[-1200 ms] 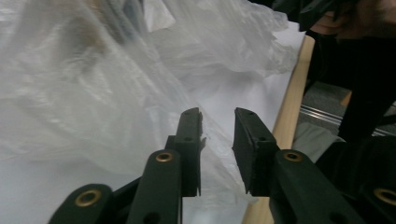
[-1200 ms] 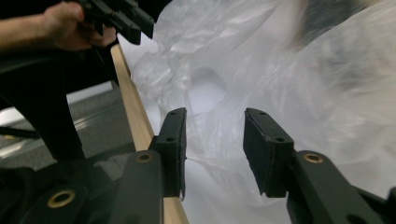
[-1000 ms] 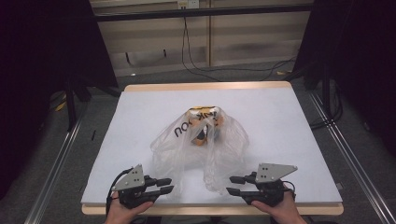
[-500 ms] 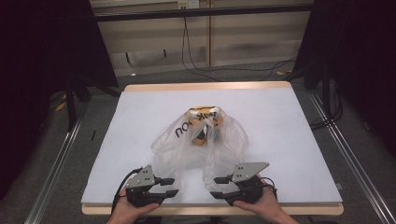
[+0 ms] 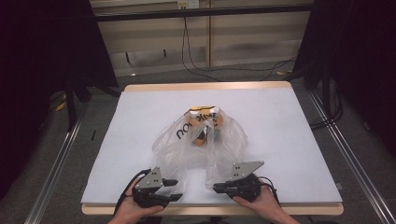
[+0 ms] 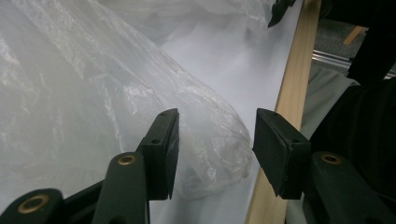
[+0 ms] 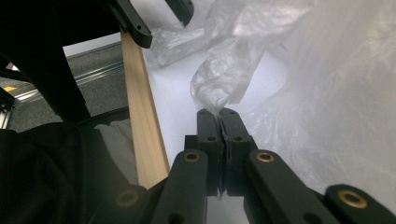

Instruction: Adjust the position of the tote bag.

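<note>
Item: clear plastic bag (image 5: pixel 201 140) with dark lettering, lying crumpled at the middle of the white surface (image 5: pixel 280 121); its two handle loops trail toward the near edge.

Contents: yellow-and-orange items (image 5: pixel 204 122) at the bag's far end — kind and number not legible through the film.

Right tongs (image 5: pixel 218 188): pressed together on the end of the right handle loop (image 7: pixel 219 86); the right gripper view shows the film pinched flat between the pads. The jaws have just been closing.

Left tongs (image 5: pixel 173 189): apart, at mid-gap, jaws just having been opening. In the left gripper view the left handle loop (image 6: pixel 205 140) lies between the pads, pressed by neither.

Risks, as judged:
- Only a thin wisp of film sits in the right grip; a pull could slide it out or stretch and tear the plastic.
- If the left tongs close where they stand, they may catch only a loose fold at the loop's edge, or nothing, since the film bulges nearer one pad.
- Lifting by one handle alone would tip the bag and could spill the contents out of its mouth.
- Both tongs work close to the wooden edge (image 7: pixel 142 116) of the surface; a low approach could knock against it.

Hard to make out: the bag's mouth — open or folded over, cannot tell; how much film sits inside the right grip; the lettering, crumpled and partly turned away.
</note>
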Available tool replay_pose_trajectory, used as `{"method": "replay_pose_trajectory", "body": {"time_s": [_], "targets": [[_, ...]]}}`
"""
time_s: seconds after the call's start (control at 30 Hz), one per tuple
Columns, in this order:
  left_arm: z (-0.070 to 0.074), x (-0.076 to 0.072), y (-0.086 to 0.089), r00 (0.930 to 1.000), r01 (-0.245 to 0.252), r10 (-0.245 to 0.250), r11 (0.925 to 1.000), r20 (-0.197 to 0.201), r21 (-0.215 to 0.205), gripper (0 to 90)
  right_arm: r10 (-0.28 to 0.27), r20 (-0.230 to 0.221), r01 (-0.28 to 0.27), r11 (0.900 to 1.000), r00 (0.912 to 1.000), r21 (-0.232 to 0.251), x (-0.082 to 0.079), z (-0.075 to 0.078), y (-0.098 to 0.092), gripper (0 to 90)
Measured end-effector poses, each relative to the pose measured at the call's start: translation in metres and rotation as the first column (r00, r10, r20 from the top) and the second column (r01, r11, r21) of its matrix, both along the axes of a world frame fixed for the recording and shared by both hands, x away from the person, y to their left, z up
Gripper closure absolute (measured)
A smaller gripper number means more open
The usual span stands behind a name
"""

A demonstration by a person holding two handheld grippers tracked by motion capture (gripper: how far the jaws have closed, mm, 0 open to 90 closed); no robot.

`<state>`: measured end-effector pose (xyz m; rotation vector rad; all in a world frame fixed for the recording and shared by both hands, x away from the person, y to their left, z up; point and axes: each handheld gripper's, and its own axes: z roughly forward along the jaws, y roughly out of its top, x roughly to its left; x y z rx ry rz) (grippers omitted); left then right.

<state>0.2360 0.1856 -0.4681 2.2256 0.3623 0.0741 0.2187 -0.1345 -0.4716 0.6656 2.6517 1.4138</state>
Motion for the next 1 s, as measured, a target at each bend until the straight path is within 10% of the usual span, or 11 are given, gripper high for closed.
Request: {"method": "replay_pose_trajectory", "body": {"time_s": [0.27, 0.4, 1.0], "targets": [[-0.006, -0.002, -0.008, 0.9989, 0.046, -0.046, 0.9957, 0.000, 0.080, 55.0, -0.017, -0.010, 0.017, 1.000, 0.9998, 0.004, 0.002, 0.001, -0.003, 89.6], [-0.007, 0.001, -0.006, 0.9990, 0.040, -0.038, 0.9943, -0.024, 0.099, 76.6, -0.012, -0.014, 0.012, 1.000, 0.9998, 0.009, 0.002, 0.001, -0.004, 89.8], [0.007, 0.000, 0.007, 0.9984, 0.056, -0.056, 0.9956, -0.005, -0.075, 88.5, -0.021, 0.004, 0.020, 0.998, 0.9998, 0.062, 0.001, 0.012, -0.013, 90.0]]}}
